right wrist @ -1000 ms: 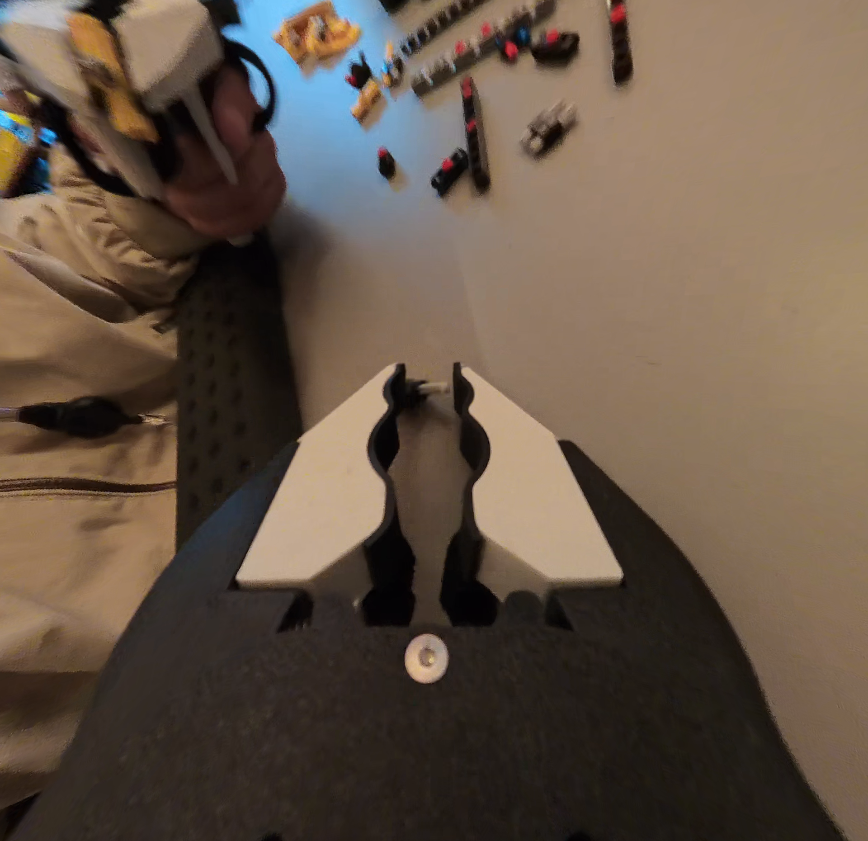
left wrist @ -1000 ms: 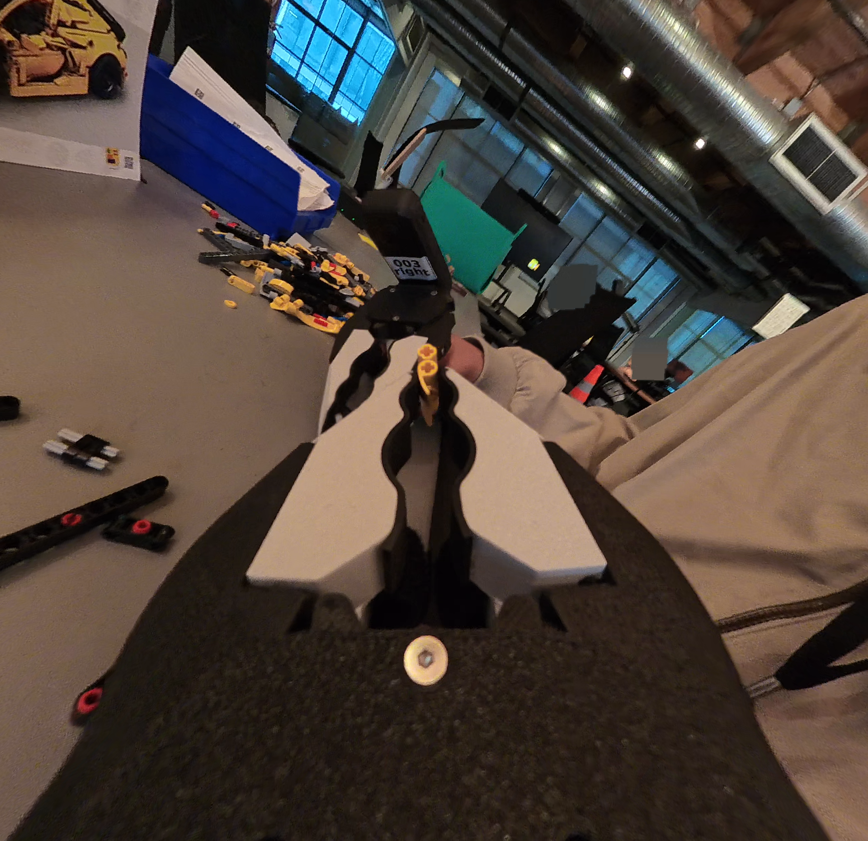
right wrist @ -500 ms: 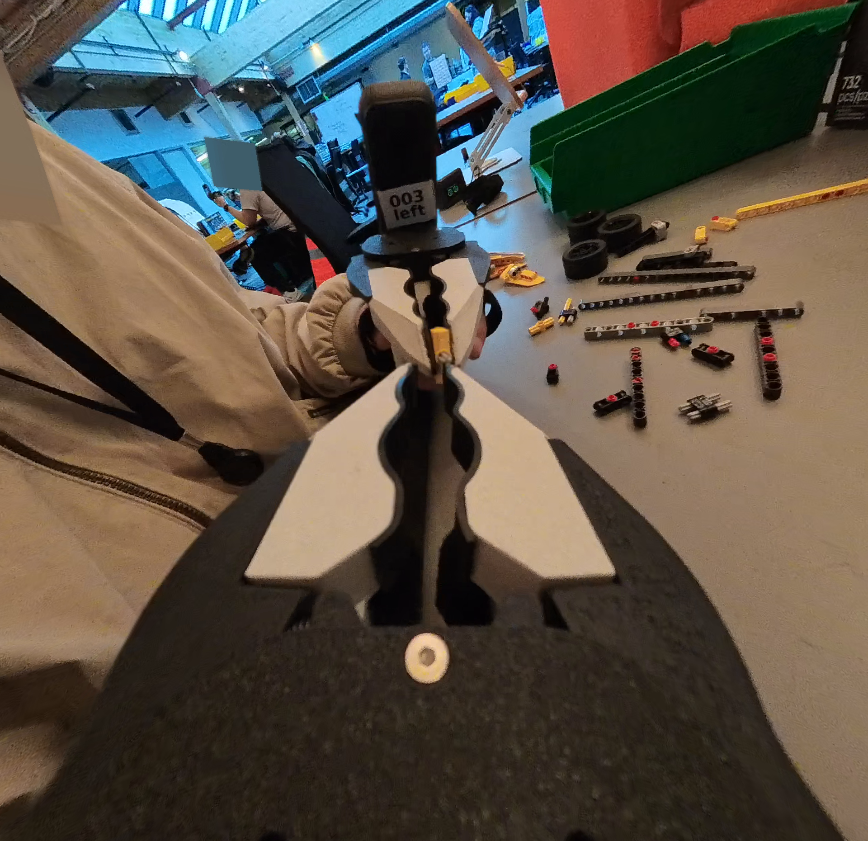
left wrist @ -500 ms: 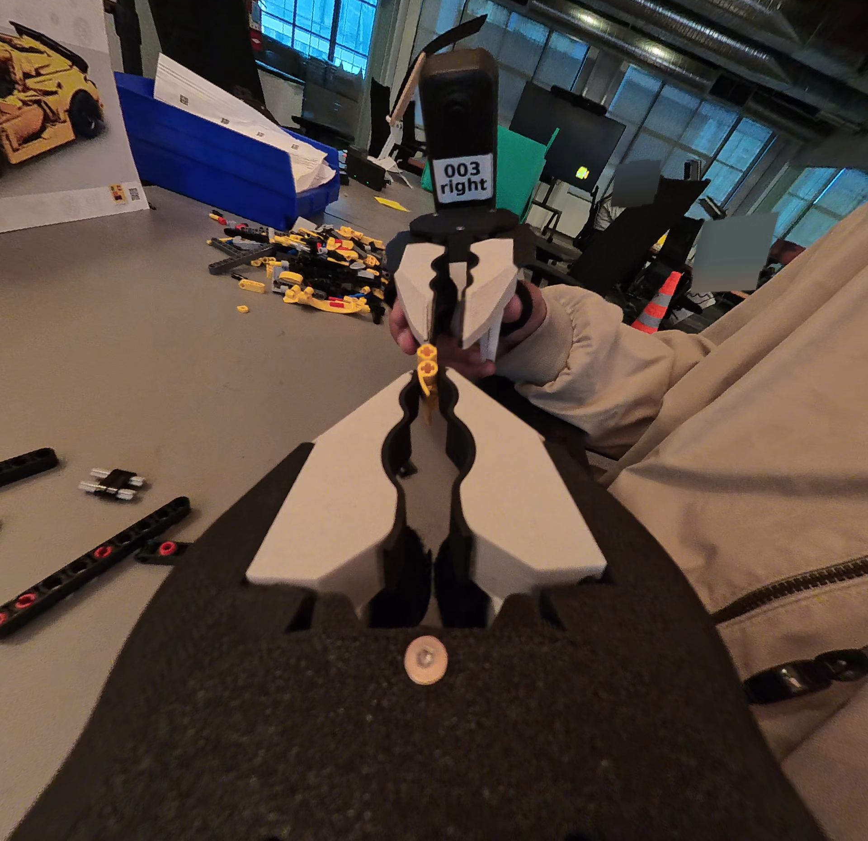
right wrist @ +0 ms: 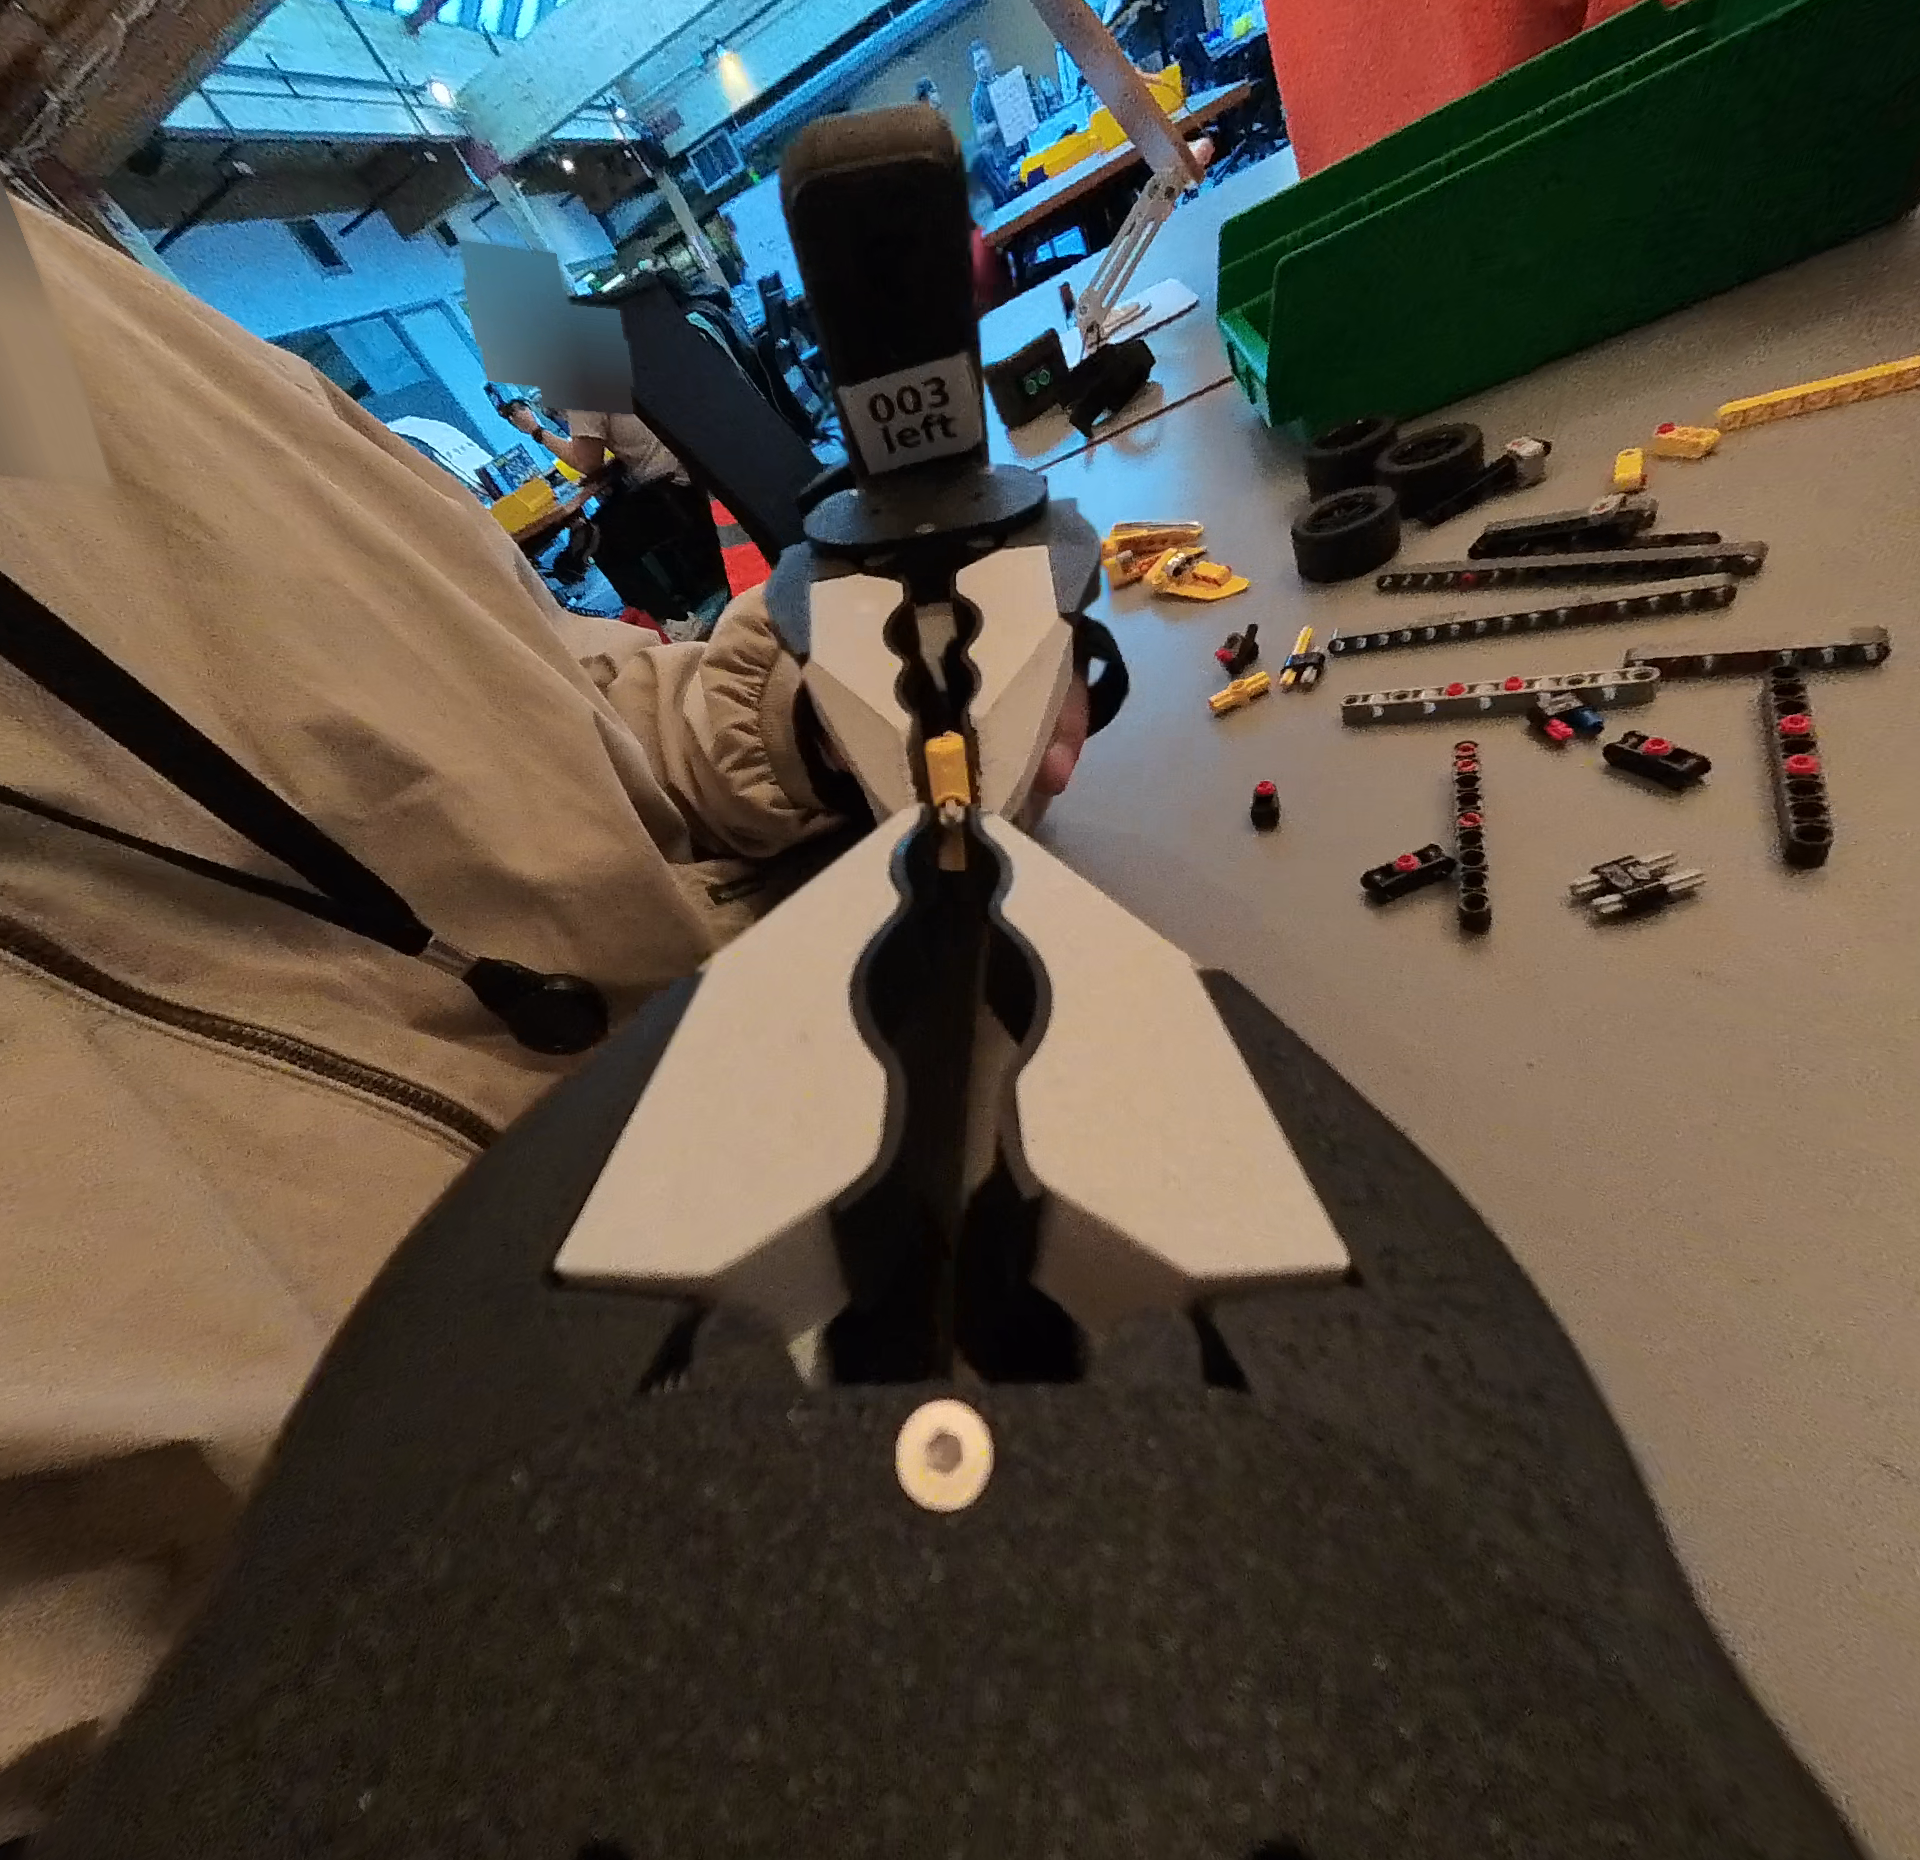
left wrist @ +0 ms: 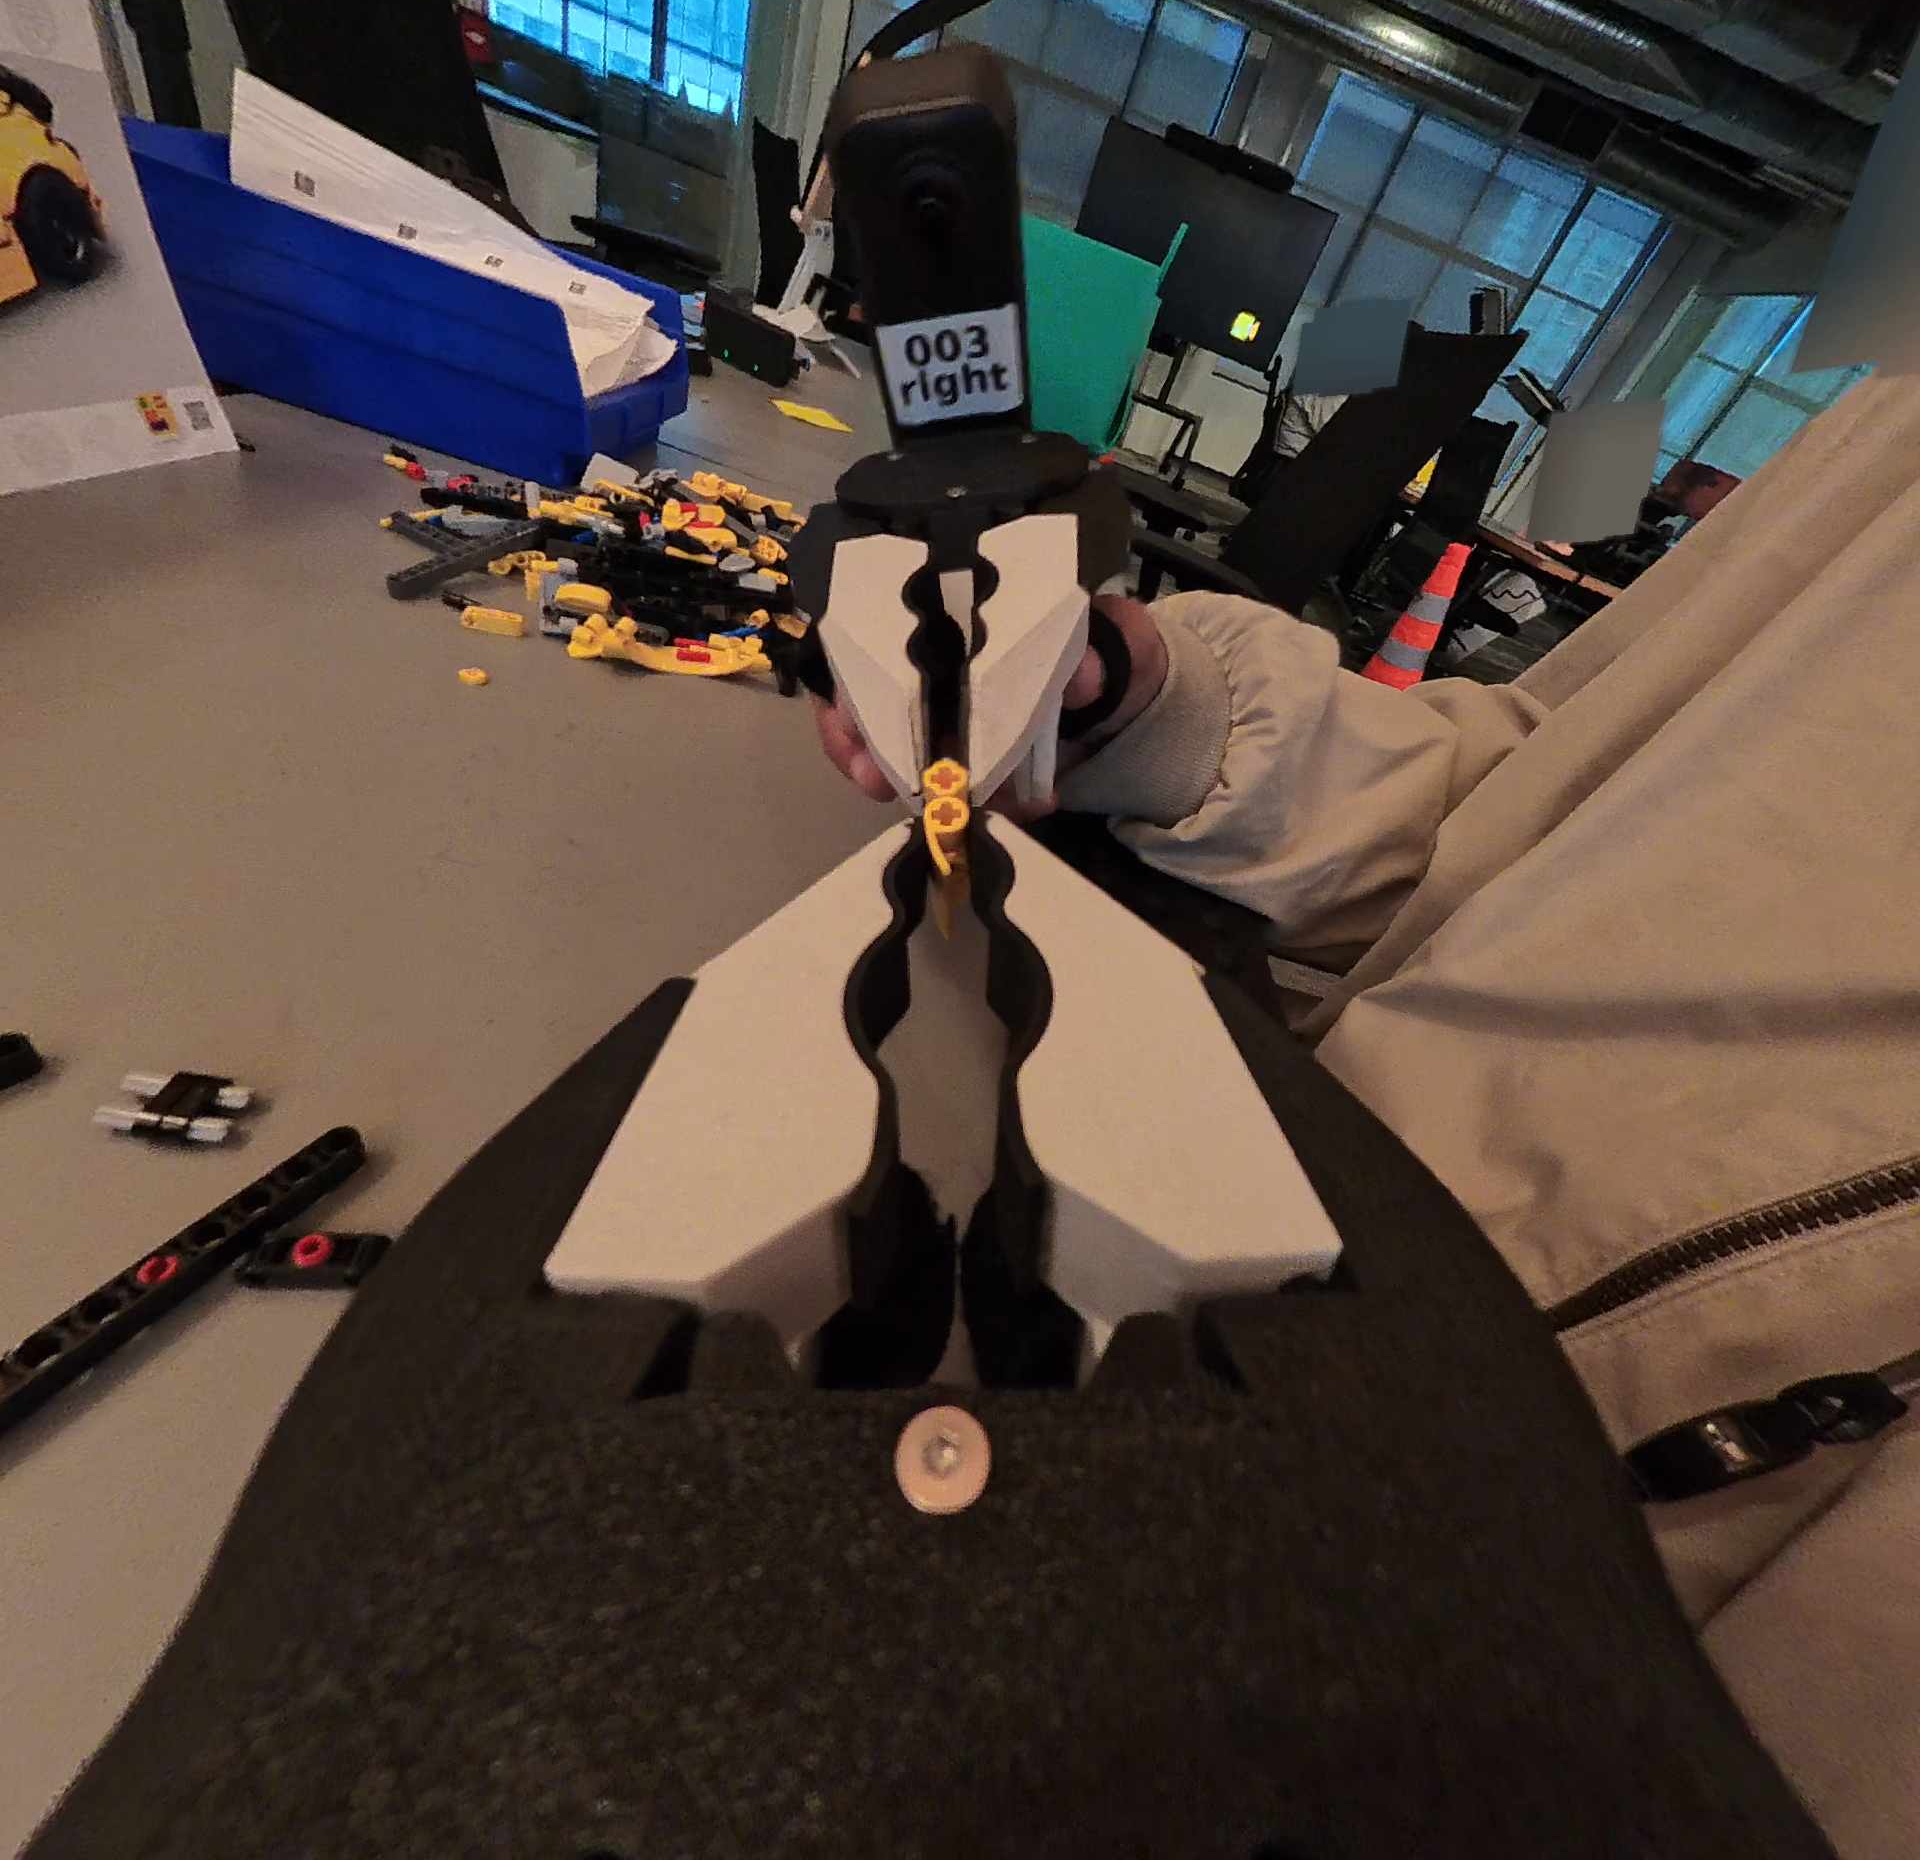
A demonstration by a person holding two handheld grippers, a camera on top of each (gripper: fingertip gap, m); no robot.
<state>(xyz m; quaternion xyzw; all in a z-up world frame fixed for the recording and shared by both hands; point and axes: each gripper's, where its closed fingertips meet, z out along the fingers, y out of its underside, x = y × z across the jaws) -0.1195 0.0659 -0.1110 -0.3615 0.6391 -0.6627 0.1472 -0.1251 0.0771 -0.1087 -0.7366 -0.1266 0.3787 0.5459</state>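
Observation:
My two grippers face each other tip to tip above the grey table (left wrist: 260, 823). My left gripper (left wrist: 945, 842) is shut on a small yellow connector (left wrist: 945, 823) with cross-shaped holes, which sticks out past its fingertips. In the right wrist view this connector (right wrist: 945, 766) shows at the left gripper's tips (right wrist: 940, 787). My right gripper (right wrist: 948, 825) is shut on a small pale pin (right wrist: 950, 818). The pin's tip meets the end of the yellow connector. The right gripper also shows in the left wrist view (left wrist: 940, 761), held by a hand.
A blue bin (left wrist: 395, 324) with papers and a pile of yellow and black parts (left wrist: 623, 574) lie at the far left. Black beams (left wrist: 177, 1260) lie near. A green bin (right wrist: 1558, 221), black wheels (right wrist: 1382, 480) and several beams (right wrist: 1538, 615) lie to the right. A beige jacket (right wrist: 260, 771) is close.
My right gripper swung up from facing the table to face the left gripper, and its jaws narrowed on the pin. The two grippers came together until the pin met the yellow connector.

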